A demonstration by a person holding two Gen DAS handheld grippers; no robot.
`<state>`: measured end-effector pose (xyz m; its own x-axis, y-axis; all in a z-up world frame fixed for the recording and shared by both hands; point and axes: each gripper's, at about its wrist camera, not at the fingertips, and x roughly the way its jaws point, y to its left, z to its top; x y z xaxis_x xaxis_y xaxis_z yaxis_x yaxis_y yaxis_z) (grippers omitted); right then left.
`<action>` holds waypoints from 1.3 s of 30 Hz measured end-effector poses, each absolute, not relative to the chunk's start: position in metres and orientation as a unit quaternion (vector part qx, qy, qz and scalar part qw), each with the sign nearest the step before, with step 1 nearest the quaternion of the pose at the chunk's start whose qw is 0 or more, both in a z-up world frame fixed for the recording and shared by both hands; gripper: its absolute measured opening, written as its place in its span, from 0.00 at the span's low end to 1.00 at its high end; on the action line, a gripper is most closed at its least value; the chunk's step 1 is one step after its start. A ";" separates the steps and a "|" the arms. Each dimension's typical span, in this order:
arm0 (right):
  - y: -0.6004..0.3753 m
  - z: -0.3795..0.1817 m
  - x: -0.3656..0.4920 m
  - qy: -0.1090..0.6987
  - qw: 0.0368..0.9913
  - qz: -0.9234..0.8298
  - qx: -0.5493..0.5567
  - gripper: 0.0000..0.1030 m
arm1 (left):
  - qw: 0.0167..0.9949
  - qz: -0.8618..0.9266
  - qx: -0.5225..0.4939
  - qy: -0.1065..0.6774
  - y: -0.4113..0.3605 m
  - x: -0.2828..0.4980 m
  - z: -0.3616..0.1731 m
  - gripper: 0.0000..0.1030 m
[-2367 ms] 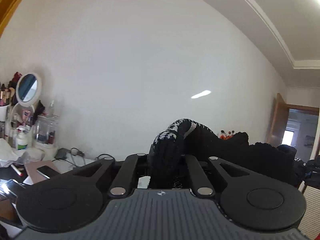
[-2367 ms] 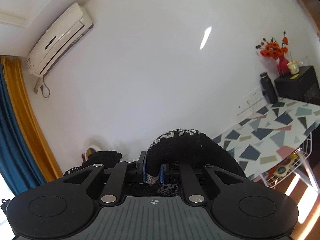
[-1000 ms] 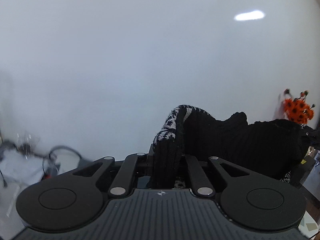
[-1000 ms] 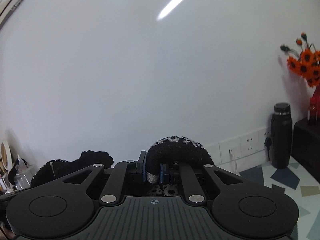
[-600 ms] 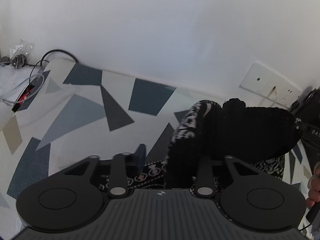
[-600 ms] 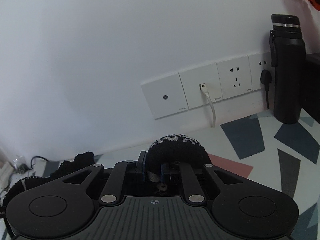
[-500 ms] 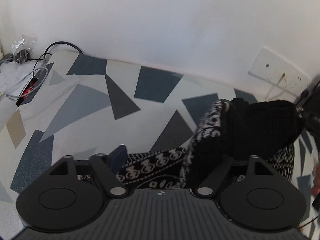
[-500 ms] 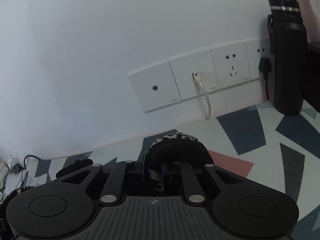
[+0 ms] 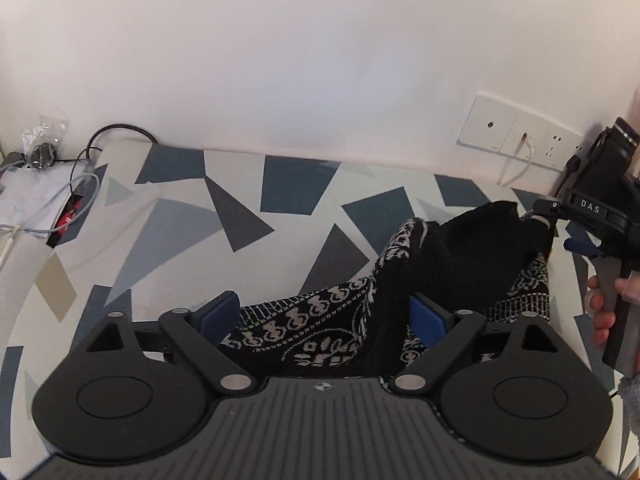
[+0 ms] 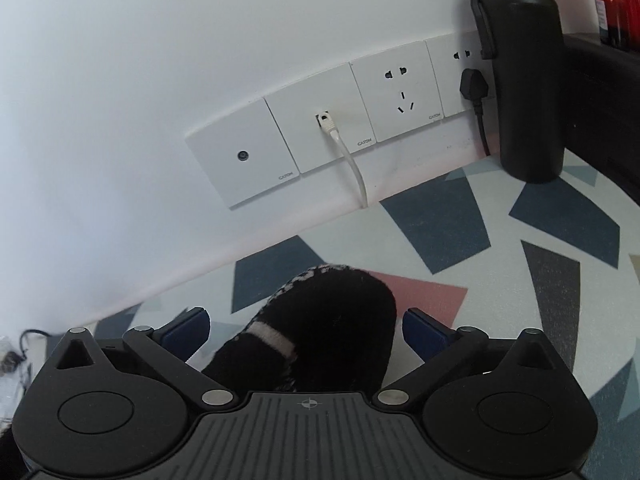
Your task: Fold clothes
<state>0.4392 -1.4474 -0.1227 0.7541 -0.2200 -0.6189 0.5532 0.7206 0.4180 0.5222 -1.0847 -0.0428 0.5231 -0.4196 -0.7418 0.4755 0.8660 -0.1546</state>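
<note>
A black knit sweater with a white pattern (image 9: 460,264) lies bunched on the table with the geometric cover (image 9: 224,216). My left gripper (image 9: 324,312) is open, its blue pads on either side of a fold of the sweater without pressing it. My right gripper (image 10: 306,326) is open too, with a rounded fold of the same sweater (image 10: 332,312) lying loose between its pads. The right gripper also shows in the left wrist view (image 9: 588,220) at the sweater's far right end, held by a hand.
White wall sockets (image 10: 320,128) with a white cable run along the wall behind the table. A black bottle (image 10: 524,72) stands at the back right beside a black box (image 10: 604,108). Cables and a plastic bag (image 9: 44,160) lie off the table's left end.
Both grippers came down from the air to the table with the sweater and opened. The sweater now rests on the table between the open pads.
</note>
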 end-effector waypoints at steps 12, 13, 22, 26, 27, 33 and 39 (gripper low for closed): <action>-1.378 -0.058 0.337 0.257 0.893 -0.238 0.284 0.99 | 0.874 -0.294 0.005 0.387 -1.012 0.476 -0.025 0.93; -1.369 -0.053 0.325 0.257 0.892 -0.246 0.278 0.99 | 0.873 -0.297 -0.006 0.387 -1.002 0.472 -0.026 0.93; -1.285 -0.075 0.229 0.310 0.878 -0.255 0.261 0.99 | 0.836 -0.366 0.019 0.407 -0.942 0.414 -0.070 0.93; -1.240 -0.097 0.215 0.352 0.876 -0.226 0.242 0.99 | 0.815 -0.381 0.035 0.435 -0.938 0.403 -0.089 0.93; -1.228 -0.102 0.215 0.363 0.875 -0.215 0.238 0.99 | 0.814 -0.379 0.040 0.438 -0.939 0.401 -0.093 0.93; -1.191 -0.105 0.203 0.385 0.869 -0.205 0.235 0.97 | 0.803 -0.380 0.073 0.453 -0.939 0.390 -0.110 0.93; -1.213 -0.076 0.147 0.337 0.858 -0.256 0.292 0.97 | 0.802 -0.395 0.079 0.442 -0.927 0.388 -0.100 0.93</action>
